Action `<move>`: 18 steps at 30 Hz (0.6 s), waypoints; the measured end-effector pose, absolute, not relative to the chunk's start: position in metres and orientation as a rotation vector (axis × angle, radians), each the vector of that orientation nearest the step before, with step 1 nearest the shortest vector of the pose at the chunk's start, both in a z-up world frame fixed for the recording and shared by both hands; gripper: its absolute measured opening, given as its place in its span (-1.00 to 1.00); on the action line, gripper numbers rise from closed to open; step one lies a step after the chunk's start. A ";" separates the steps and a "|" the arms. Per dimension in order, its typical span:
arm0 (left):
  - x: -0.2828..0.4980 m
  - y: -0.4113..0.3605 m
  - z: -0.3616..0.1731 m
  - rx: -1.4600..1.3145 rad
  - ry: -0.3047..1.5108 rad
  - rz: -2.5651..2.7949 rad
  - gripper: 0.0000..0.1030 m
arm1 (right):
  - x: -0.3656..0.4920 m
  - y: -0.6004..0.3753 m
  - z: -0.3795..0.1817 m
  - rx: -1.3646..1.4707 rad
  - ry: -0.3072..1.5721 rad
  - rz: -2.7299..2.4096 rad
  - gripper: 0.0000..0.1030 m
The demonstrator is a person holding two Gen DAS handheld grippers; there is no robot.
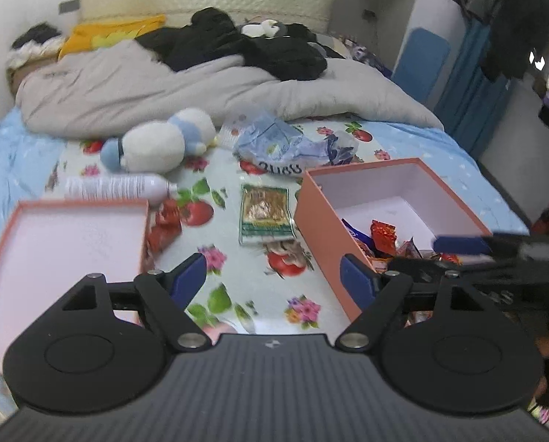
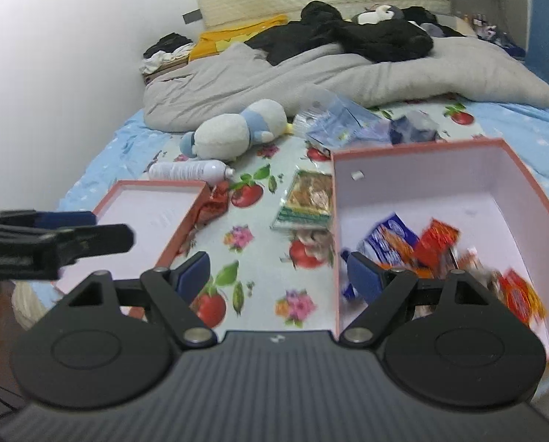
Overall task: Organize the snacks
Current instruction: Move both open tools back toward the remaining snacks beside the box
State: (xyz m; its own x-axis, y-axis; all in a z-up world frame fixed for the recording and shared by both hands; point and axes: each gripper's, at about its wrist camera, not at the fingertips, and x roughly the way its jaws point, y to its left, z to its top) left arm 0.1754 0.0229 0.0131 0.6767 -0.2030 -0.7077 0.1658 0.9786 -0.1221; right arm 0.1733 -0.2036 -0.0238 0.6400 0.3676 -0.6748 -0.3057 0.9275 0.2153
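An open pink box stands on the flowered sheet at the right and holds several snack packets, among them a blue one and a red one. Its lid lies upturned at the left. A green snack packet lies between them, and a red packet is against the lid's edge. My left gripper is open over the sheet between lid and box, holding nothing. My right gripper is open astride the box's near left wall, with one finger above the snacks, also holding nothing.
A white and blue plush toy, a white spray bottle and a crumpled plastic bag lie beyond the snacks. A grey duvet with black clothes fills the far half of the bed. A wall runs along the left.
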 end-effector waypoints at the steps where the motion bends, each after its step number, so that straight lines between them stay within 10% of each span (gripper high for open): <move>1: 0.180 0.024 0.021 -0.036 0.803 -0.217 0.61 | 0.182 -0.199 -0.021 0.069 0.788 0.393 0.62; 18: 0.259 0.047 0.038 -0.002 1.014 -0.172 0.62 | 0.324 -0.159 -0.032 0.022 1.000 0.443 0.61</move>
State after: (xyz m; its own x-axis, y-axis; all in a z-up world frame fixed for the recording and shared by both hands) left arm 0.2589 0.0474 0.0376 0.5158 -0.1443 -0.8445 0.1426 0.9864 -0.0814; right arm 0.3237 -0.1590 -0.0320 0.4592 0.3694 -0.8079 -0.3496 0.9112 0.2180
